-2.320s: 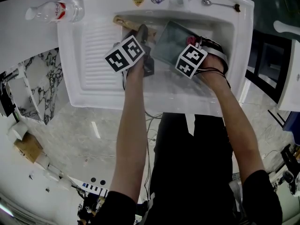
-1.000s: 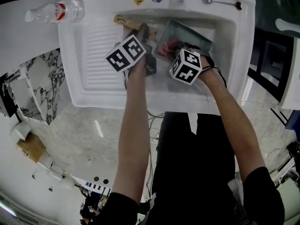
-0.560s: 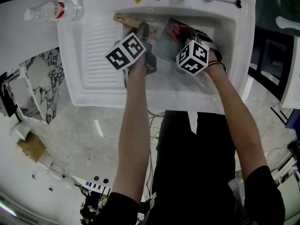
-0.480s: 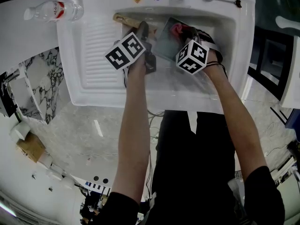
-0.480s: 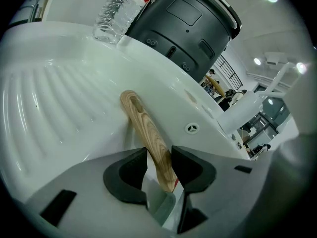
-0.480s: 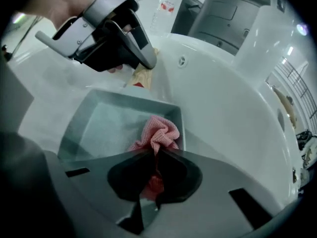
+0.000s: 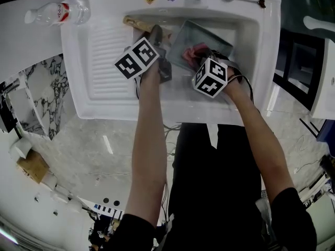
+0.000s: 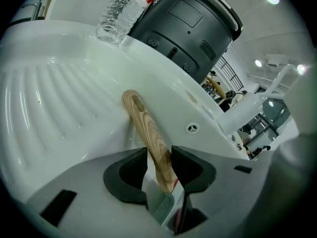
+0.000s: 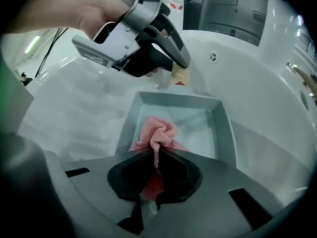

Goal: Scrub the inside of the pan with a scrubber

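Pan point(image 7: 213, 37), square and grey, sits tilted in the basin of the white sink point(image 7: 255, 20), its open face turned towards my right side. My left gripper point(image 8: 159, 162) has its jaws closed on the wooden handle point(image 8: 144, 124), one pad on each side of the wood near its lower end. The jaws stand fairly wide because the handle fills the gap between them. The handle slants up past the jaws against the sink wall beside the ribbed drainer.

My right gripper point(image 9: 154, 165) has its jaws pinched nearly together on the pink scrubber point(image 9: 157, 133), a crumpled mesh cloth. The bunched end sticks out in front of the jaws and rests against the pan's inside, near its closer edge. A water bottle point(image 7: 52, 13) lies on the counter left of the sink.
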Tool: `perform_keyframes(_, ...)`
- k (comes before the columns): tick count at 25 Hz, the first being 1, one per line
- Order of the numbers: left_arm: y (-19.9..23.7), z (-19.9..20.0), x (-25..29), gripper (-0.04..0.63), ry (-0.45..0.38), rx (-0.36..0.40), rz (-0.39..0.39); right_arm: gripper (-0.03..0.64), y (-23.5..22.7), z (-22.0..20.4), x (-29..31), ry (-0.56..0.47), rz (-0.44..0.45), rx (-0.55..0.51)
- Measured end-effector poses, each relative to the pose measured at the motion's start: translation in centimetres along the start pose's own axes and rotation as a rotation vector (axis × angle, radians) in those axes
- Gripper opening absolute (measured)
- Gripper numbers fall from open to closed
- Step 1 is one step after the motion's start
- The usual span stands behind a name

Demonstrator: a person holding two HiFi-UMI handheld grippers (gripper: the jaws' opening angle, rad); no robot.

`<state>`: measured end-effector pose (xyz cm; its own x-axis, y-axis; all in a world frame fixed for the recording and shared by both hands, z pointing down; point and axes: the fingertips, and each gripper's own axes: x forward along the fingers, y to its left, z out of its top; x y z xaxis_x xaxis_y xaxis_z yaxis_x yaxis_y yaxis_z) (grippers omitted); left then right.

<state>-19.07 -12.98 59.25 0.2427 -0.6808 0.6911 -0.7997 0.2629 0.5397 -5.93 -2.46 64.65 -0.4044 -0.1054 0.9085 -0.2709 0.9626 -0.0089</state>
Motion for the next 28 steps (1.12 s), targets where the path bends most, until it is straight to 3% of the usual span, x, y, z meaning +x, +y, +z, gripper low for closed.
perform_keyframes(3, 0.0, 0.0, 0.0, 0.167, 0.002, 0.014, -0.002, 0.040, 1.9, -1.5, -0.2, 0.062, 0.086, -0.055)
perform_keyframes(6, 0.0, 0.0, 0.0, 0.167, 0.005, 0.020, -0.001, 0.040, 1.6, -2.6, -0.4, 0.094, 0.083, -0.079)
perform_keyframes(9, 0.0, -0.1, 0.0, 0.167, 0.007, 0.018, -0.005, 0.040, -0.6, -2.9, -0.6, 0.081, 0.001, -0.044)
perform_keyframes(13, 0.0, 0.0, 0.0, 0.167, 0.003, 0.018, -0.007, 0.040, -4.8, -2.5, -0.7, 0.054, -0.173, -0.008)
perform_keyframes(17, 0.0, -0.1, 0.0, 0.167, 0.001, 0.009, -0.006, 0.041, -7.3, -4.6, -1.3, 0.196, -0.323, -0.056)
perform_keyframes(19, -0.1, -0.1, 0.0, 0.167, 0.002, 0.005, -0.008, 0.040, -7.3, -5.8, -1.6, 0.271, -0.340, -0.088)
perform_keyframes(23, 0.0, -0.2, -0.1, 0.166, 0.001, 0.003, -0.006, 0.040, -4.8, -6.6, -1.7, 0.339, -0.241, -0.085)
perform_keyframes(28, 0.0, -0.2, -0.1, 0.166, -0.002, 0.000, -0.008, 0.040, 0.4, -5.3, -1.2, 0.276, -0.034, -0.007)
